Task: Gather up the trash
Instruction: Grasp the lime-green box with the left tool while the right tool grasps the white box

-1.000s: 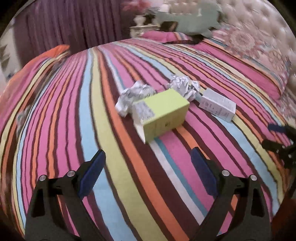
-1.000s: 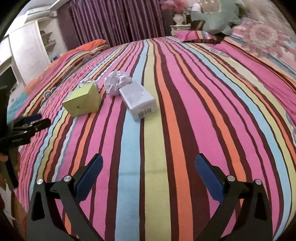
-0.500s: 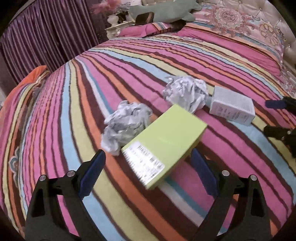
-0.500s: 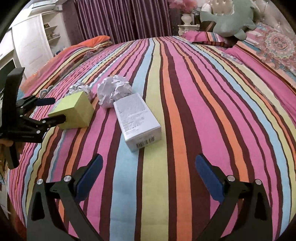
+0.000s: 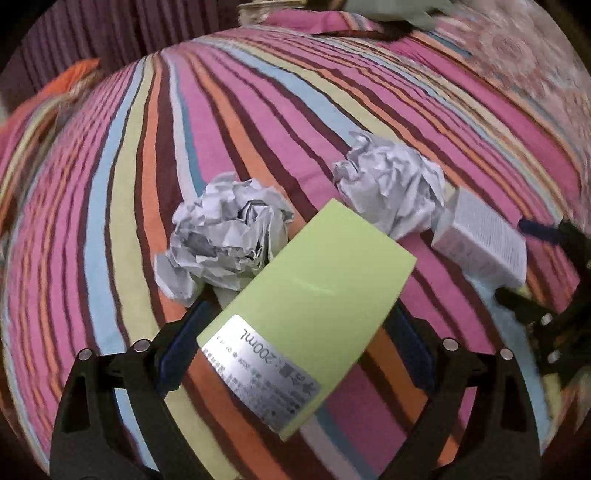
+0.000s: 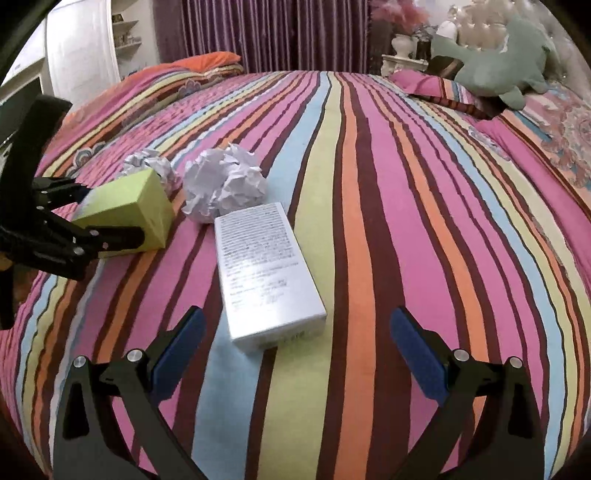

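A lime green box (image 5: 314,299) lies on the striped bedspread, and my left gripper (image 5: 299,339) is open with a finger on each side of it, not closed on it. It also shows in the right wrist view (image 6: 129,210). Two crumpled paper balls (image 5: 225,236) (image 5: 391,188) lie just behind it. A white box (image 6: 262,273) lies right in front of my open right gripper (image 6: 299,339), near the left finger. It also shows in the left wrist view (image 5: 480,240).
The striped bedspread (image 6: 424,206) covers the whole bed. Pillows and a green plush toy (image 6: 495,70) lie at the head, with purple curtains (image 6: 258,33) behind. A white cabinet (image 6: 81,48) stands at the far left.
Both grippers have moved forward. The left one now straddles the green box. The right one has come close to the white box.
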`<state>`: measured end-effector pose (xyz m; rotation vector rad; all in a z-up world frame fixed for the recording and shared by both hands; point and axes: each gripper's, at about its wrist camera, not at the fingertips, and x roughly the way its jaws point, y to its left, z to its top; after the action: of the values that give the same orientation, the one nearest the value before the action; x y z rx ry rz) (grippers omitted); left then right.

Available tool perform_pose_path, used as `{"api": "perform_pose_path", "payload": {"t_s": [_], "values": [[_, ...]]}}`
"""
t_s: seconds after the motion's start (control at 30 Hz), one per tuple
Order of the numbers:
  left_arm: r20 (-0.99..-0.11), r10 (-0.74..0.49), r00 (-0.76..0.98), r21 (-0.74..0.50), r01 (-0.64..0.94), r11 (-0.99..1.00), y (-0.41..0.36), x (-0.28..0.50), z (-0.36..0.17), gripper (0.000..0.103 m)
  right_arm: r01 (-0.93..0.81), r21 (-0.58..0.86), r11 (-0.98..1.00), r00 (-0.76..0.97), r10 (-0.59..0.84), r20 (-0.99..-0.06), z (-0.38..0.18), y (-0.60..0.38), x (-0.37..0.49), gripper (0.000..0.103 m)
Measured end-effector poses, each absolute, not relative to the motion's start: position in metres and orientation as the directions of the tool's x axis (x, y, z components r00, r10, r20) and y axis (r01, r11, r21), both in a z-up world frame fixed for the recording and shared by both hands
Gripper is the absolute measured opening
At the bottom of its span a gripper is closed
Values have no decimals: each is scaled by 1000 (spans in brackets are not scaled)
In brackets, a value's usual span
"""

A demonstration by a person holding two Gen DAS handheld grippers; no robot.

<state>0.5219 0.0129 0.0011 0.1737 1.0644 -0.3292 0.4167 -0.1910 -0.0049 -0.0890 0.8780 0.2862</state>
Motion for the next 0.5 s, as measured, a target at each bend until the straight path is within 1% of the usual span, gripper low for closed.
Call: {"api": "perform_pose_path", "payload": {"t_s": [0.13, 0.2, 0.27, 0.3, 0.33, 0.4, 0.5], "values": [[-879, -202, 433, -89, 267, 960, 19, 525, -6, 90, -268, -9, 963, 598, 159, -786, -12, -181, 428, 95], [-876, -212, 434, -117, 234, 965, 23, 524, -9, 90, -260, -30, 965, 614, 142, -777, -12, -176, 431, 95], [-869, -234, 436, -149, 219, 964, 22, 524, -11, 85, -255, -48, 966, 622, 125, -773, -14, -171, 435, 95], [-867, -231, 441, -151, 210, 966, 23, 523, -12, 79, -250, -62, 966, 625, 112, -773, -14, -169, 436, 95], [-866, -222, 448, -144, 202, 969, 23, 522, -13, 69, -258, -70, 964, 624, 111, -774, -14, -166, 438, 95], [-864, -208, 458, -131, 194, 972, 24, 520, -14, 61, -286, -62, 956, 620, 135, -773, -14, -163, 439, 95], [-863, -220, 455, -147, 191, 971, 26, 517, -12, 57, -320, -66, 945, 592, 145, -792, -18, -156, 443, 94]]}}
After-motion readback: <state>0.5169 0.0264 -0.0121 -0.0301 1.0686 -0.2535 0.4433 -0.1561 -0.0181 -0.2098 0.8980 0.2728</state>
